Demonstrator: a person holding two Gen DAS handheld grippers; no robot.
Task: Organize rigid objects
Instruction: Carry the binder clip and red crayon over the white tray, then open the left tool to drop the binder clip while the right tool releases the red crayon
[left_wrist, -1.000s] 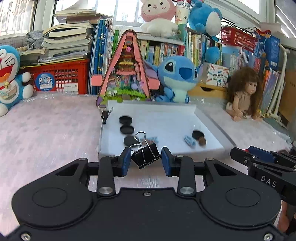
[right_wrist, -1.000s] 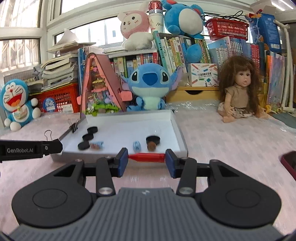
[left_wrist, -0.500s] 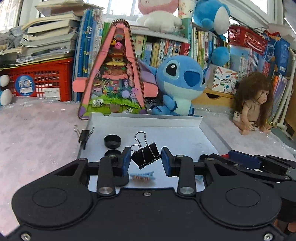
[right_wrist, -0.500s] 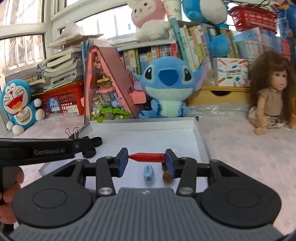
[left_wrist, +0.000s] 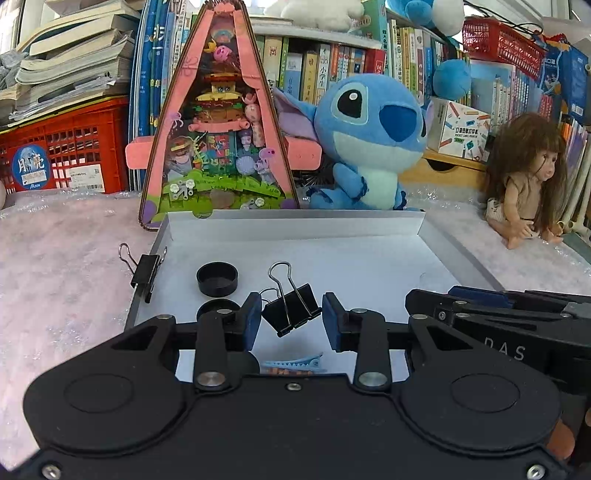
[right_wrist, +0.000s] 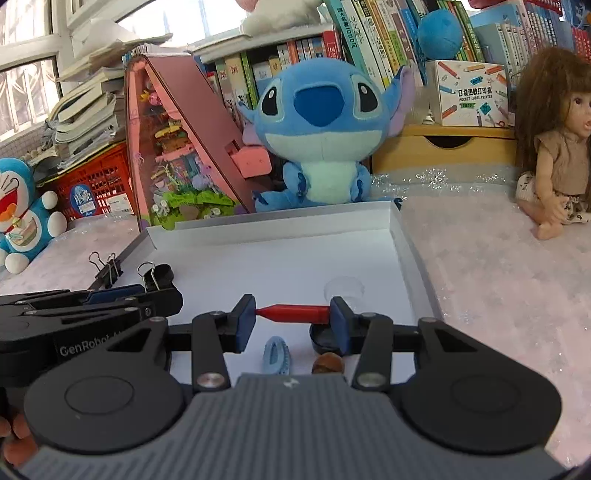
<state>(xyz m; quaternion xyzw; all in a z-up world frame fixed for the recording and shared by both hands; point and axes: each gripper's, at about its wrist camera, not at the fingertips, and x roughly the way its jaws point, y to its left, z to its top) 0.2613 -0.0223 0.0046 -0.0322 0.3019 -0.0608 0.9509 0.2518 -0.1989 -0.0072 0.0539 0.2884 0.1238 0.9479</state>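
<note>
My left gripper (left_wrist: 291, 319) is shut on a black binder clip (left_wrist: 291, 308) and holds it above the white tray (left_wrist: 295, 225). My right gripper (right_wrist: 293, 319) is shut on a red pen-like stick (right_wrist: 293, 312), held crosswise over the same tray (right_wrist: 402, 236). In the tray lie black round caps (left_wrist: 217, 278), a light blue hair clip (left_wrist: 293, 363), another blue hair clip (right_wrist: 275, 356), a brown nut-like piece (right_wrist: 328, 363) and a black cap (right_wrist: 323, 338). A second binder clip (left_wrist: 146, 269) is clamped on the tray's left rim.
Behind the tray stand a pink triangular toy house (left_wrist: 219, 129) and a blue Stitch plush (left_wrist: 369, 140). A doll (left_wrist: 524, 181) sits at the right, a Doraemon plush (right_wrist: 22, 210) at the left. Books and red baskets (left_wrist: 62, 147) line the back.
Both grippers have moved forward over the tray, each still holding its object. The tray and toys behind it now look closer.
</note>
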